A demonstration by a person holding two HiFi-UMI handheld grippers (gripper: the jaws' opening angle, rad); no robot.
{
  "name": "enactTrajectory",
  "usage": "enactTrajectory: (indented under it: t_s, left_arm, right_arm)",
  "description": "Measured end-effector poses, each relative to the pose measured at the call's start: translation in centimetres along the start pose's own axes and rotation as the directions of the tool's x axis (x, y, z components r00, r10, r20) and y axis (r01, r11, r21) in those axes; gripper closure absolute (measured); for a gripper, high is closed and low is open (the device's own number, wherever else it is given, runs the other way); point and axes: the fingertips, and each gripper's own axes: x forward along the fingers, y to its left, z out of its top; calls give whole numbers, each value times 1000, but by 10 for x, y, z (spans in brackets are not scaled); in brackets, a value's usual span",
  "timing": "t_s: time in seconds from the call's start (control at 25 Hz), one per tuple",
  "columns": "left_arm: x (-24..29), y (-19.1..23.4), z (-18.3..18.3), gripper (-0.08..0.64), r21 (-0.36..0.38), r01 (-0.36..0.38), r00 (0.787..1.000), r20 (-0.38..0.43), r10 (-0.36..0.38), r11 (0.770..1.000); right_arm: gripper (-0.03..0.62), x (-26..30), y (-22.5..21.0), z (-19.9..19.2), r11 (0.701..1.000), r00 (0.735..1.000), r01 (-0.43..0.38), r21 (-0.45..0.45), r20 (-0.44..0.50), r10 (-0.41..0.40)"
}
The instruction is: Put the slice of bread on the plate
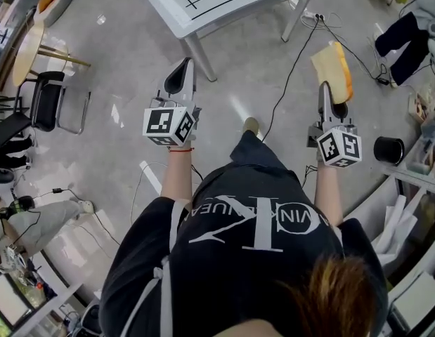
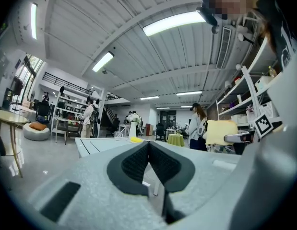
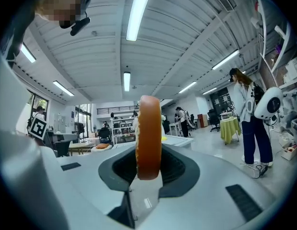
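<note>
**A:** Nearest is the person's black shirt [image 1: 224,272], with both arms held out over the grey floor [image 1: 119,153]. What about the right gripper [image 1: 334,95]?

**B:** Its jaws are clamped on the slice of bread [image 1: 328,65], which stands on edge at the far right, above the floor.

**A:** And the left gripper [image 1: 180,74]?

**B:** Its jaws are pressed together with nothing between them. It's well apart from the bread, and the white table [image 1: 203,5] is farther off beyond it.
</note>
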Motion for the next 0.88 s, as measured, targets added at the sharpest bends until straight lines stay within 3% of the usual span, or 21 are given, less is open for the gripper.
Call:
enactTrajectory:
  t_s: [0.2, 0.88]
  left_arm:
    - [51, 12, 14, 549, -1, 12, 1000, 25, -12, 1000]
    - [176, 30, 11, 549, -29, 30, 999, 21, -30, 999]
  right_arm:
    - [495, 41, -17, 12, 1000, 1000, 6, 4, 19, -6]
    - [497, 148, -68, 18, 999, 999, -33, 6, 7, 33]
